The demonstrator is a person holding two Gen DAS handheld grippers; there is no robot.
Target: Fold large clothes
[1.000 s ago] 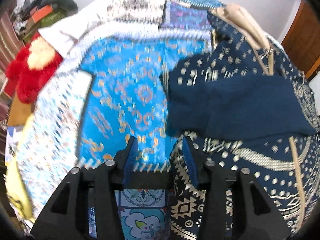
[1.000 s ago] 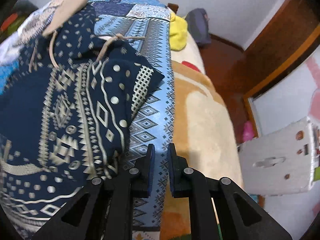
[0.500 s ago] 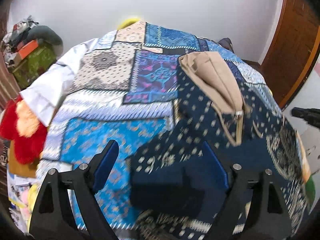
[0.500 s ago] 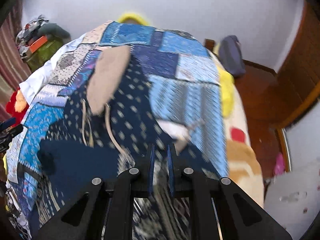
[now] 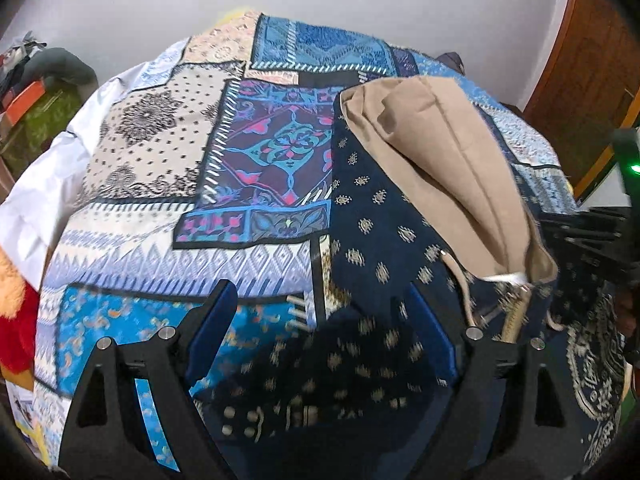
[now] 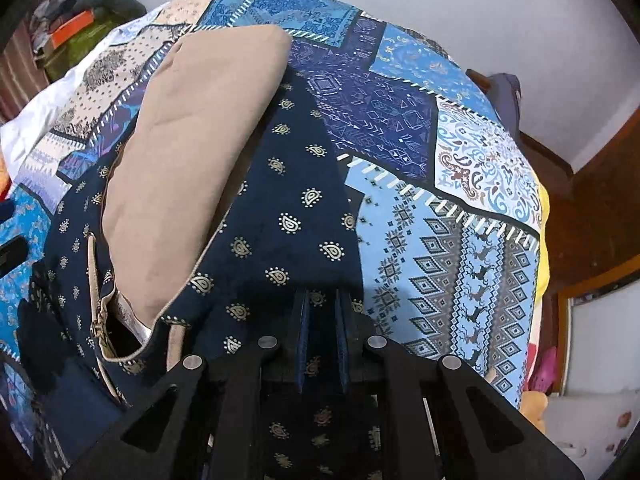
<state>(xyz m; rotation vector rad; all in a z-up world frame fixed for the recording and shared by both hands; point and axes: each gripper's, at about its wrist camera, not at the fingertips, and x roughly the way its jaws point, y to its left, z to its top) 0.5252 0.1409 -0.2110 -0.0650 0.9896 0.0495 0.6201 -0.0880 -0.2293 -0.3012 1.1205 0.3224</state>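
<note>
— Garment first: where is it lying?

— I'm seeing the navy printed garment spreading over the patchwork bedspread, its tan lining turned outward along the upper part. My right gripper is pinching a fold of its hem, jaws nearly together with cloth between them. My left gripper is hovering over the other edge, jaws spread wide and holding nothing.

— What are you worrying about?

— I'm judging that the thin pinch could be slipping out if I pull hard. With only one side held, the fold may be going skewed, and the drawstring and zipper may be snagging or bunching inside it.

— Any writing?

— I'm finding no brand or lettering I can read; a pale tag near the zipper is too blurred.
</note>
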